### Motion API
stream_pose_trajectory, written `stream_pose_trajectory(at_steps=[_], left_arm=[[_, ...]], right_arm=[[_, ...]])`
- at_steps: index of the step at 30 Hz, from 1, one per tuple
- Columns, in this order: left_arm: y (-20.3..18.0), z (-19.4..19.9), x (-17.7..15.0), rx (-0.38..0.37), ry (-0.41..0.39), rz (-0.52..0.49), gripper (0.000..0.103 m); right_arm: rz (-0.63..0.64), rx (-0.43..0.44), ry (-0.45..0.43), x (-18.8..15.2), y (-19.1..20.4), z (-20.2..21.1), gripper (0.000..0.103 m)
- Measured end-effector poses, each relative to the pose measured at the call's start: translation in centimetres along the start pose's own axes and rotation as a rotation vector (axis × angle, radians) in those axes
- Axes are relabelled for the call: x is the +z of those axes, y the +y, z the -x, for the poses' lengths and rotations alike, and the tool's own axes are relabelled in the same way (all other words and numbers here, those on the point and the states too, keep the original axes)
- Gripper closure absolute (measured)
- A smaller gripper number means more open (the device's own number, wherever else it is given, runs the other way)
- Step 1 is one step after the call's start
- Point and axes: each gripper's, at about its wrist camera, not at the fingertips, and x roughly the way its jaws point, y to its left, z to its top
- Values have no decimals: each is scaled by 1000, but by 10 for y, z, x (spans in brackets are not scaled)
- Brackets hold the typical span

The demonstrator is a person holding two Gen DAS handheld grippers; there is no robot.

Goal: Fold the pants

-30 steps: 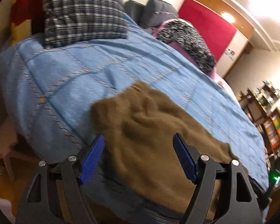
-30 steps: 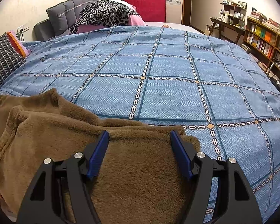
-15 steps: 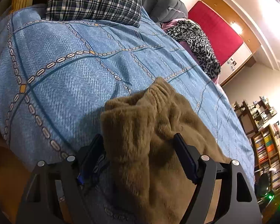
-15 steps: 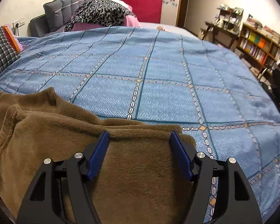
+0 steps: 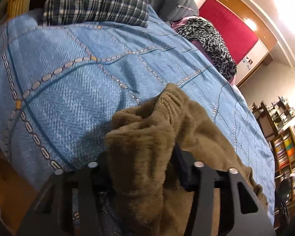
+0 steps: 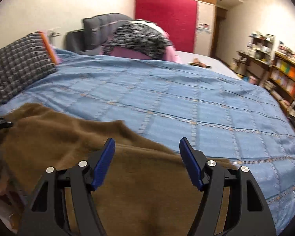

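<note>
The left gripper (image 5: 141, 165) has just closed on the bunched waistband end of the brown fleece pants (image 5: 188, 129), which stretch sideways along the blue quilt's (image 6: 186, 98) near edge, while the right gripper (image 6: 147, 153) hovers wide open, holding nothing.

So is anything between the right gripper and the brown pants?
Nothing visible. The right gripper is open directly over the brown pants, with only air between; the left gripper, jaws just closing, bunches their other end.

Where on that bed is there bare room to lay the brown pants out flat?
The widest free patch is the blue bedspread, between the brown pants at the near edge and the leopard-print pile by the headboard, stretching toward the bookshelves. It is crowded at the checked pillow and along the near edge.
</note>
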Motion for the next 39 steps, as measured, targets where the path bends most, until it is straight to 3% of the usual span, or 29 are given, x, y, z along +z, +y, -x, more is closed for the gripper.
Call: stream_pose_trajectory(at_steps=[2, 10, 16, 19, 25, 30, 39], left_arm=[[-5, 8, 0, -34, 3, -3, 74], [-46, 41, 4, -122, -54, -71, 77], [-91, 62, 6, -182, -75, -144, 77], [-113, 71, 6, -213, -89, -180, 77], [-172, 98, -7, -298, -115, -314, 77], [-231, 108, -36, -391, -75, -440, 77], [-320, 108, -113, -497, 45, -651, 77]], right_arm=[[18, 26, 12, -2, 10, -1, 34], [-14, 225, 97, -17, 28, -4, 34], [48, 347, 168, -31, 47, -10, 34], [50, 350, 200, -40, 48, -15, 34], [-75, 342, 160, -39, 14, -4, 34], [-234, 303, 126, -45, -34, 9, 34], [-389, 186, 67, -65, -111, 33, 34]])
